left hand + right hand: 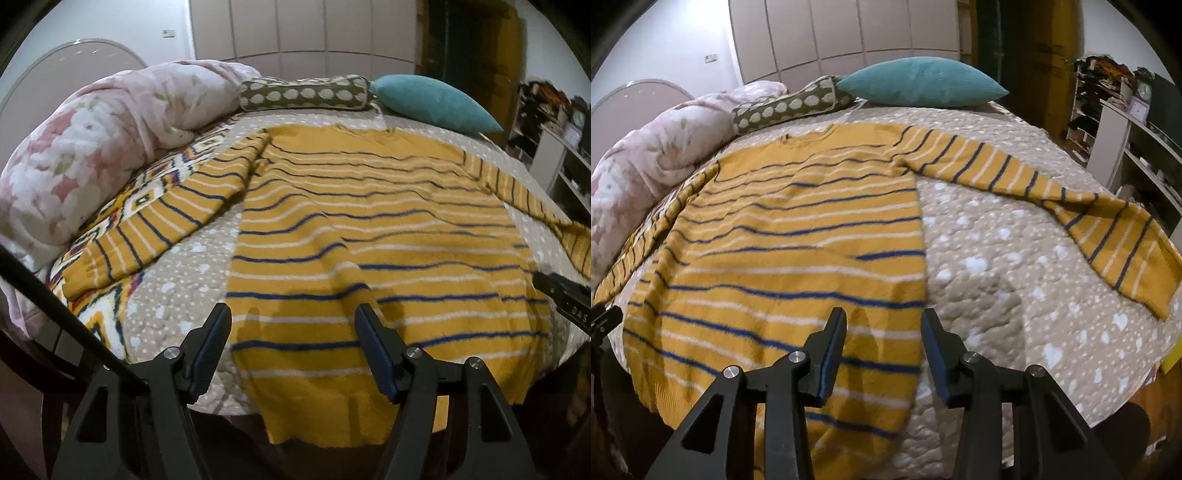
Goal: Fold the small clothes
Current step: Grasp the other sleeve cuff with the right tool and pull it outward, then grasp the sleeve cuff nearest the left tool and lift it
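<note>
Bedroom walls and pale wardrobe doors [820, 33] stand behind a bed [1004, 258] covered in a beige quilt dotted with white hearts. Spread flat across that quilt lies a mustard-yellow sweater [369, 221] with blue and white stripes, hem toward the near edge and hanging slightly over it, neckline toward the far side.

The left gripper [293, 317] hovers over the hem, its fingers [212, 339] spread wide with nothing between them; the sweater's left side edge runs just ahead of the left-hand finger. One sleeve [159, 221] stretches away beyond and left of these fingers, lying partly on a patterned blanket [147, 192].

The right gripper [884, 321] sits over the sweater's other side edge, fingers [831, 350] likewise apart and empty, yellow fabric under the left-hand one and bare quilt under the right-hand one. The other sleeve [1071, 210] angles off far ahead and to the right of them.

Well beyond both pairs of fingers rest a teal cushion [919, 83], a brown bolster with white spots [786, 107], and a bundled pink floral duvet [92, 147]. Cluttered shelves [1108, 103] stand off to the right.
</note>
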`<action>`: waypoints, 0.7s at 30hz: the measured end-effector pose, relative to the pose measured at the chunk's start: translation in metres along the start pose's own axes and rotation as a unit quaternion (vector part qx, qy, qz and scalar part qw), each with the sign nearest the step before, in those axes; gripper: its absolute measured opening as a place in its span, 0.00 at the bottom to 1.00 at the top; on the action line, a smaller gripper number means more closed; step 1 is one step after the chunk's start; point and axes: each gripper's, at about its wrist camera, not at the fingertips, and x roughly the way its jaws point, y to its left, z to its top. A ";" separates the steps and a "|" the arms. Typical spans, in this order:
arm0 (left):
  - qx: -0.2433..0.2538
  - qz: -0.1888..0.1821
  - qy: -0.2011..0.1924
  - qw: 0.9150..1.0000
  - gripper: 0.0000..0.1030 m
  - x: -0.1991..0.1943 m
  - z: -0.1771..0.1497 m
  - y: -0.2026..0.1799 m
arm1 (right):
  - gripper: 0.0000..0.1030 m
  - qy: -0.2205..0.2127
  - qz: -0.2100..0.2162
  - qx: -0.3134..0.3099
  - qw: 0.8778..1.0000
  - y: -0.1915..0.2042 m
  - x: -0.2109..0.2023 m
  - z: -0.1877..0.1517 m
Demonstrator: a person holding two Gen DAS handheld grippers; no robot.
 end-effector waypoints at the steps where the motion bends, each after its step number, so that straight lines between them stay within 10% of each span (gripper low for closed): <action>1: 0.005 0.000 0.001 1.000 0.67 0.000 -0.001 -0.003 | 0.46 -0.003 -0.003 -0.003 1.000 0.003 -0.001 -0.002; 21: 0.037 -0.005 0.021 0.999 0.68 0.006 -0.009 -0.020 | 0.60 0.006 -0.006 -0.001 1.000 0.001 0.005 -0.006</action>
